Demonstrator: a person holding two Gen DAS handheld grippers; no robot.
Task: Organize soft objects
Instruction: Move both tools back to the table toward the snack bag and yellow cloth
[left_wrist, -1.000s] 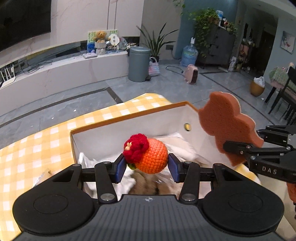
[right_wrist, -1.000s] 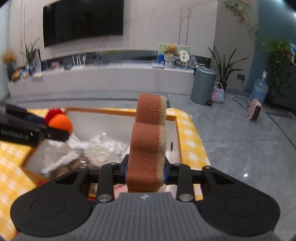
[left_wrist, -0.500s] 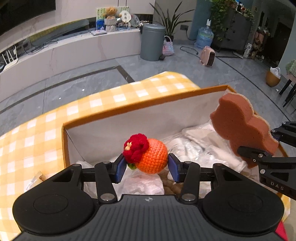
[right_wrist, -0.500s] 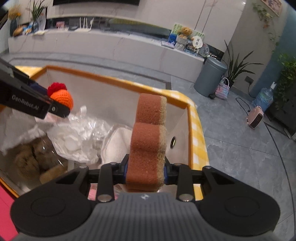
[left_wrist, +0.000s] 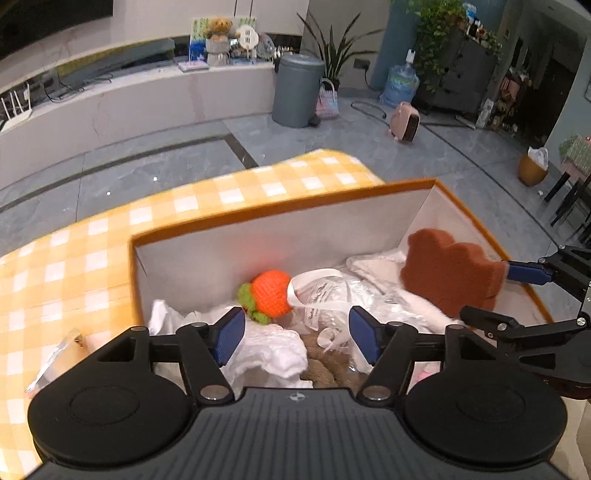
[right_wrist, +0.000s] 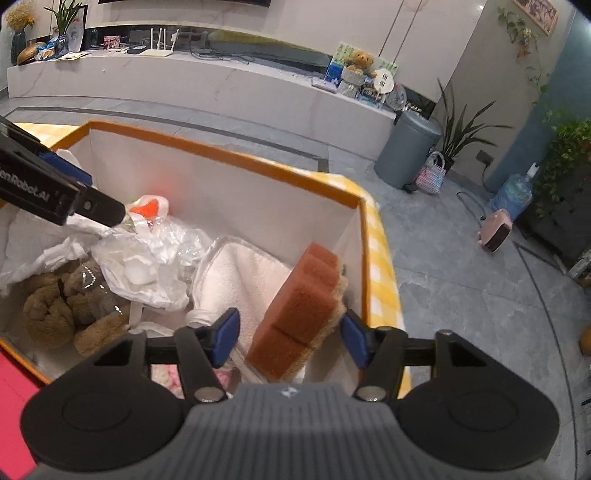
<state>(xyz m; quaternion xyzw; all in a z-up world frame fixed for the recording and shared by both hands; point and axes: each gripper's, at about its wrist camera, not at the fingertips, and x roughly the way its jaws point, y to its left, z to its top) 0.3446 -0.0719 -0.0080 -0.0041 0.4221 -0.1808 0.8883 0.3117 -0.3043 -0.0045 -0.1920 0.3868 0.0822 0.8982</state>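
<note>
Sponge (right_wrist: 299, 314) against box (right_wrist: 229, 158) wall, both grippers spread.

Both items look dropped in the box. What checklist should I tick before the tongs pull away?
1. Left tongs open, nothing held: ok.
2. Crochet orange down inside the box, free of the pads: ok.
3. Right tongs open: ok.
4. Sponge released, tilted by the box's end wall: ok.
5. Sponge clear of the right pad: cannot tell, its edge looks close.
6. Plastic wrap not snagged on the tongs: cannot tell.

one box (left_wrist: 280, 225), one sponge (right_wrist: 299, 310) (brown), one crochet fruit (left_wrist: 271, 291).
</note>
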